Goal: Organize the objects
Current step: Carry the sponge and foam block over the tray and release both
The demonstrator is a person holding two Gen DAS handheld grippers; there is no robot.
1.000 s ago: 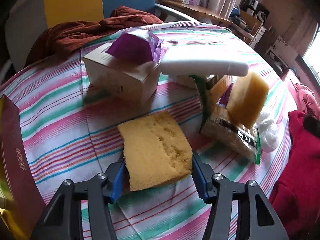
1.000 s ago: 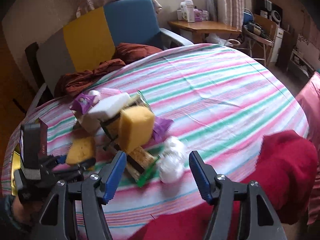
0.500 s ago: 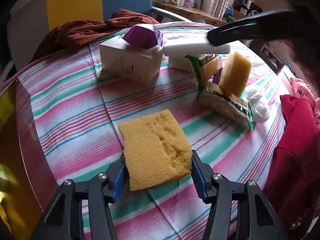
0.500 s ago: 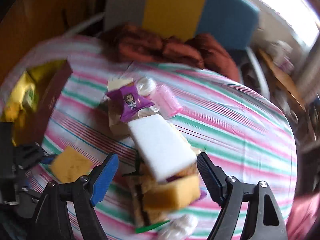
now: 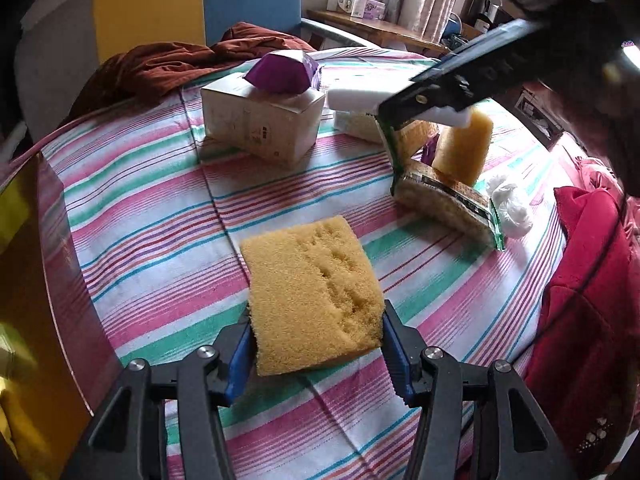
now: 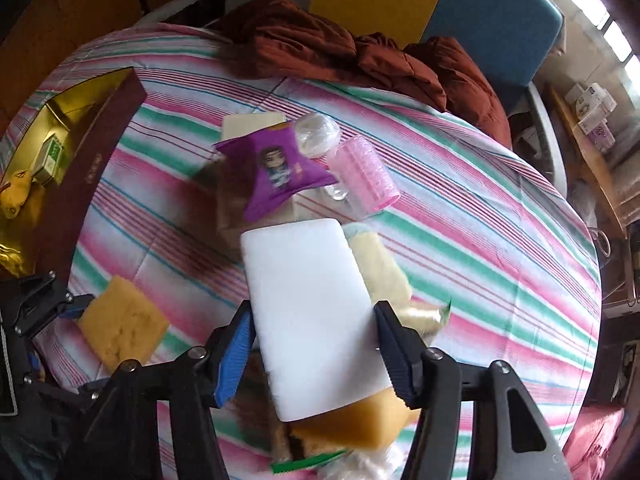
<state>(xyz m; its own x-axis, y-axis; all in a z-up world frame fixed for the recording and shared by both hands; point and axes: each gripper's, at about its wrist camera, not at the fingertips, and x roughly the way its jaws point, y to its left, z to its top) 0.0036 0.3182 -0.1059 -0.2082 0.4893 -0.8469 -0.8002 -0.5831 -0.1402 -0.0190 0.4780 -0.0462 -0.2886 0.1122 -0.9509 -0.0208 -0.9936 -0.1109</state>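
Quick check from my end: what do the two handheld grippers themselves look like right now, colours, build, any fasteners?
Both look alike. The left gripper and the right gripper each have two black angular plastic arms with silver round fasteners at the pivots, ending in blue ribbed pads on the inner faces of the fingers. Seen side-on in the left wrist view, the right gripper is a long black body. No cables or sleeves are clearly visible.

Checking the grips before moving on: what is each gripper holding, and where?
Left gripper: yellow sponge, near end. Right gripper: white block, long sides.

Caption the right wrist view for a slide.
Right gripper closes on the white foam block atop the clutter pile on the striped tablecloth.
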